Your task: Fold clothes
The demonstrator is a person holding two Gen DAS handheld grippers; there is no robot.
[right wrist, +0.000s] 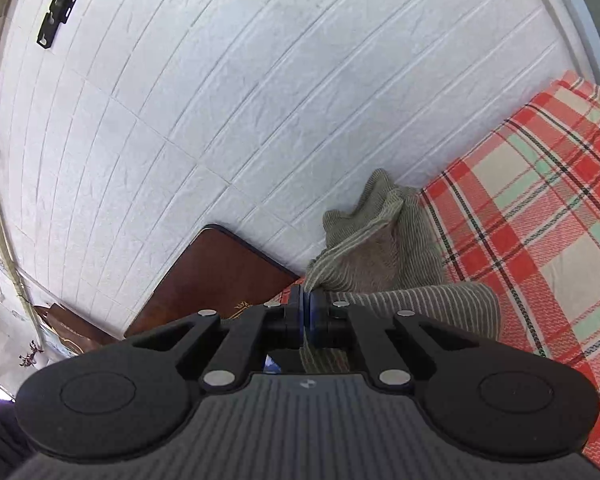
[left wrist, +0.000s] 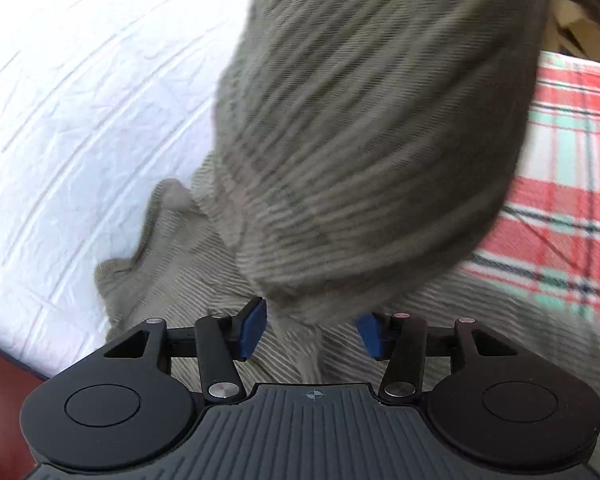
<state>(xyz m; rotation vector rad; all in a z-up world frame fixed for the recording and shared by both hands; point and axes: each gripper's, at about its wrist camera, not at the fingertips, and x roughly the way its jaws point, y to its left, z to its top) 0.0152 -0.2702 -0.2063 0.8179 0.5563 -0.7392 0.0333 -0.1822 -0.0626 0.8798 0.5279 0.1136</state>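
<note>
Grey-green striped garment (left wrist: 372,128), red, white and mint plaid bedsheet (right wrist: 540,208), white brick-pattern wall (right wrist: 220,100).

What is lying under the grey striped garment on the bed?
Under the grey striped garment lies a red, green and cream checked bedcover. It shows beside the garment; the part directly beneath is covered, so anything else there cannot be seen.

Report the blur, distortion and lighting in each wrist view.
Left wrist view: the hanging striped garment is smeared by motion blur, while the left gripper stays sharp. Right wrist view: crisp throughout; fisheye bends the white brick wall lines into arcs; even daylight, no glare on the plaid sheet.
</note>
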